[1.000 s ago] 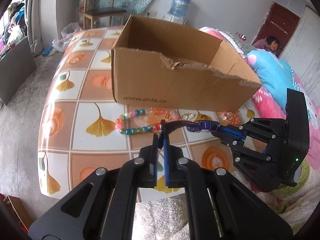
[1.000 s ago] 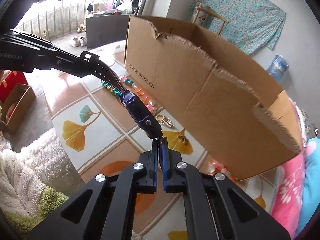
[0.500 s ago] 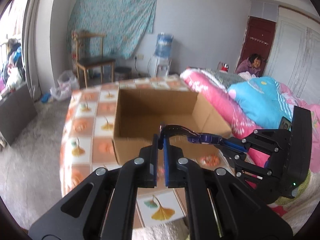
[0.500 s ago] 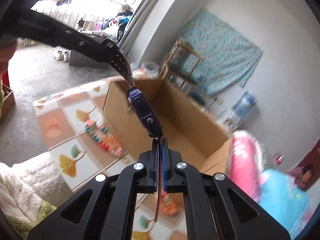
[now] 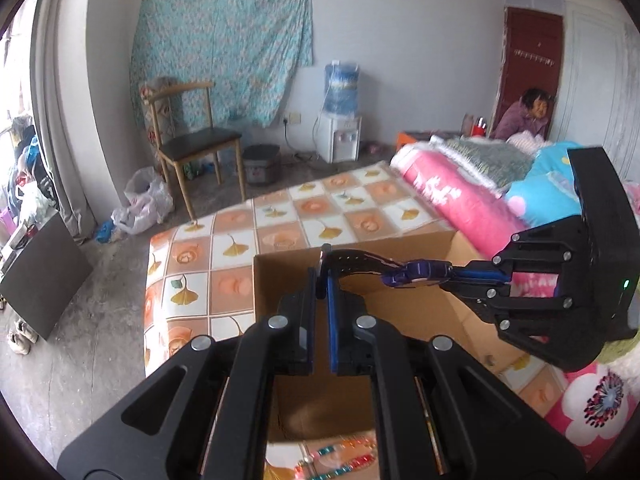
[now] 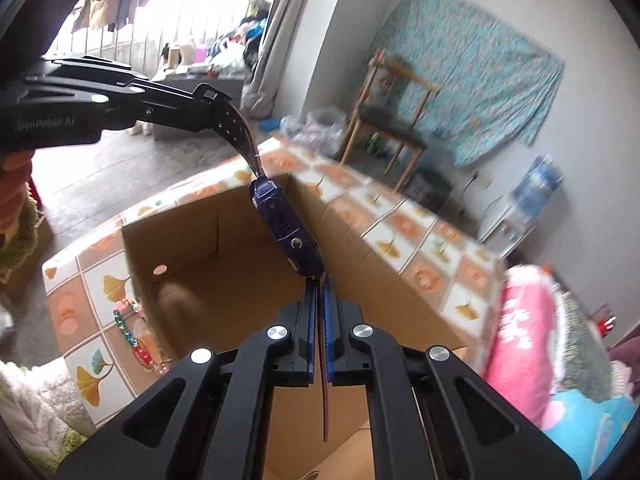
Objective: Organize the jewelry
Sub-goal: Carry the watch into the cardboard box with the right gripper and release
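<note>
- We keep both ends of the dark purple wristwatch [image 6: 286,226] clamped: left gripper [image 5: 321,280] on one strap, right gripper [image 6: 319,292] on the other.
- We lower it level into the open brown cardboard box [image 6: 240,280], then release together.

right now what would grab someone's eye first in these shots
A purple watch hangs stretched between the two grippers, the left gripper and right gripper each shut on one strap end. Right beneath it sits an open cardboard box on the ginkgo-patterned table, with a colourful bead bracelet lying beside the box.
</note>
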